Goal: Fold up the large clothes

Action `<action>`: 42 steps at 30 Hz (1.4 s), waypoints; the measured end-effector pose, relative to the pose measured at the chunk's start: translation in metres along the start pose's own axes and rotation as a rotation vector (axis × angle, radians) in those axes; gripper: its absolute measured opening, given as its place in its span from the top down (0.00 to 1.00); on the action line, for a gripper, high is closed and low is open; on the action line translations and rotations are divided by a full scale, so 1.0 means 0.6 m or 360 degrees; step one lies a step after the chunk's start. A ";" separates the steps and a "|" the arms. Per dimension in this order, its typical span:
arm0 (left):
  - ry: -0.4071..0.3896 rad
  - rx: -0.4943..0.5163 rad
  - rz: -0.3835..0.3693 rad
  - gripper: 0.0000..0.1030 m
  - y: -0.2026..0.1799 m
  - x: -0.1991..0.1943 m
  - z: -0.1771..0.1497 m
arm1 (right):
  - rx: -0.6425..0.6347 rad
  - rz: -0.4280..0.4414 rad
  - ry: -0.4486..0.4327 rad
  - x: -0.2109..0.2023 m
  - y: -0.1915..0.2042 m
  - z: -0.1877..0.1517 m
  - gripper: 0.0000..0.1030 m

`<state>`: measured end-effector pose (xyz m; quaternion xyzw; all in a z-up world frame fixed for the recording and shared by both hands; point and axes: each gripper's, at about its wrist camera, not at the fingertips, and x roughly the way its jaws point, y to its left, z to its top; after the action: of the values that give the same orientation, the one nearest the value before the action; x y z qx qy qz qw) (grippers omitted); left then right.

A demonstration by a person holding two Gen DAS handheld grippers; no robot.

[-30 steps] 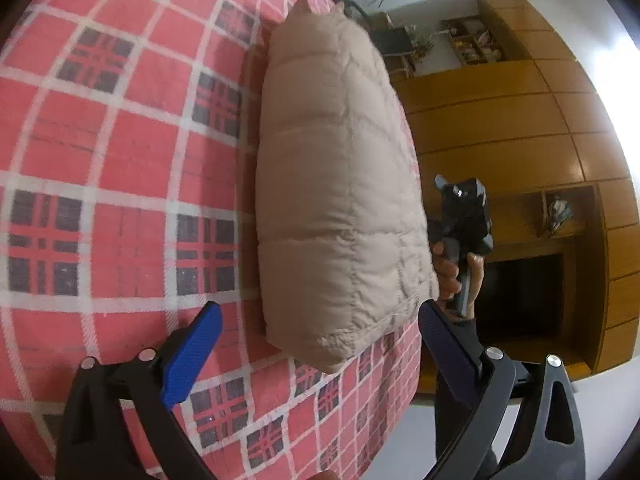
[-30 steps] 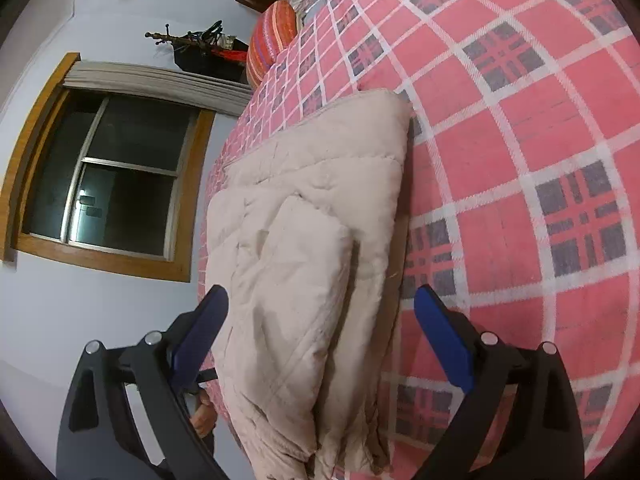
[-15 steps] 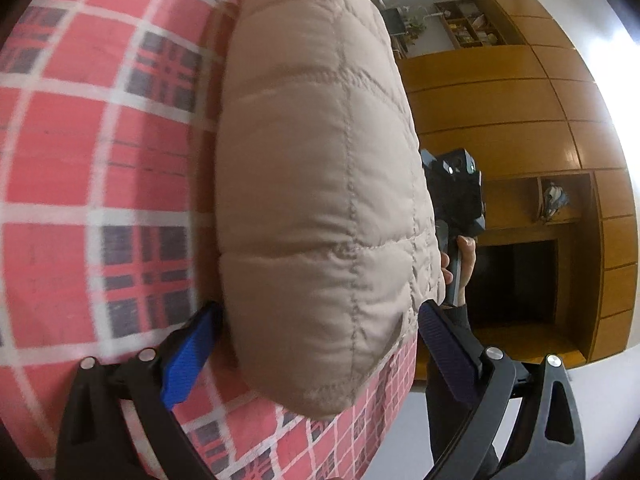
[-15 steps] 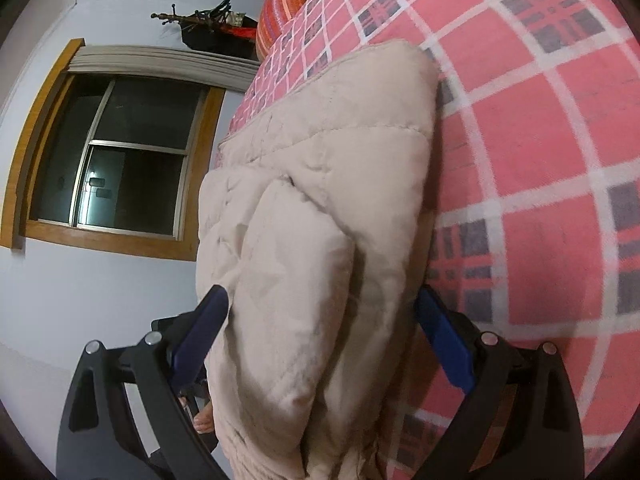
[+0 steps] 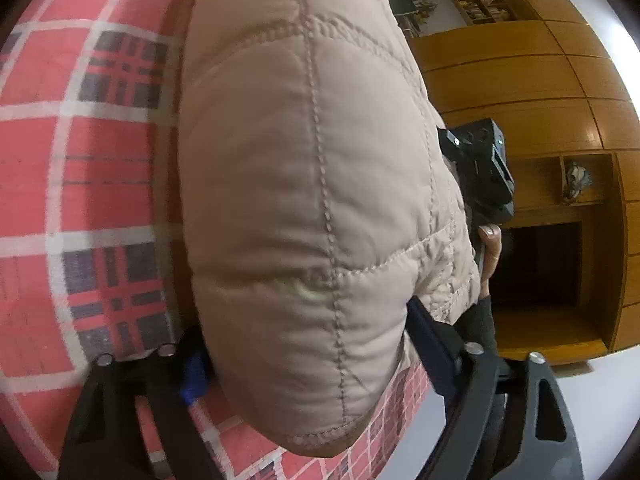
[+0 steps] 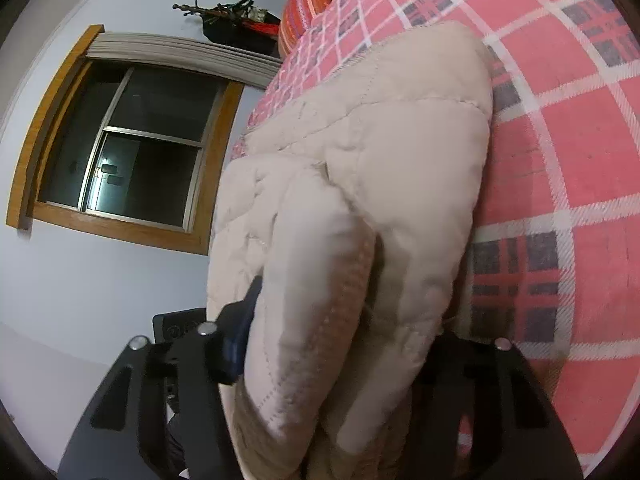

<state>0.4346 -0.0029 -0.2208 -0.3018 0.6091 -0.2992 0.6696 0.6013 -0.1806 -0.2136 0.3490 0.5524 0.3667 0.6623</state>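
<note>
A beige quilted puffer jacket (image 5: 312, 200) lies folded into a thick bundle on a red plaid bedspread (image 5: 100, 200). My left gripper (image 5: 304, 332) straddles one end of the bundle, and its blue pads (image 5: 194, 376) press into the padding. In the right wrist view the same jacket (image 6: 380, 200) shows its layered folds. My right gripper (image 6: 352, 308) is shut on that opposite end, and one pad is buried under the fabric. Past the jacket in the left wrist view, a hand (image 5: 490, 248) holds the right gripper's black housing (image 5: 484, 172).
The bedspread (image 6: 560, 140) stretches away beyond the jacket, with a red striped pillow (image 6: 308, 4) at its far end. A wooden wall unit (image 5: 540, 100) stands across pale floor (image 5: 600, 420). A dark window (image 6: 132, 152) and a coat rack (image 6: 224, 12) are on the wall.
Both grippers moved forward until the jacket's ends lay between their fingers. Both pairs of jaws then narrowed onto the padding, the right more than the left.
</note>
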 end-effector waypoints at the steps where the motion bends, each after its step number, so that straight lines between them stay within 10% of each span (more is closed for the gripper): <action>1: -0.0004 0.0015 0.0018 0.23 -0.004 -0.002 -0.002 | -0.0009 -0.0003 -0.0008 -0.003 0.005 -0.002 0.52; 12: -0.0084 0.0087 0.0074 0.25 -0.043 -0.096 -0.060 | -0.0115 0.0036 -0.0036 0.012 0.086 -0.047 0.56; 29: -0.0163 -0.0082 0.0111 0.23 0.005 -0.148 -0.110 | -0.0158 0.0091 0.0213 0.219 0.161 -0.141 0.55; 37: -0.0181 -0.0060 0.0141 0.18 0.007 -0.187 -0.126 | -0.0159 -0.0108 0.0064 0.153 0.175 -0.142 0.32; 42: -0.0439 0.0008 0.0204 0.18 -0.027 -0.293 -0.093 | -0.0370 -0.0349 -0.0249 0.069 0.235 -0.145 0.50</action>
<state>0.3648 0.1200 -0.1010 -0.2987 0.5286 -0.2131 0.7654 0.5064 -0.0711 -0.1237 0.2352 0.4879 0.3253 0.7751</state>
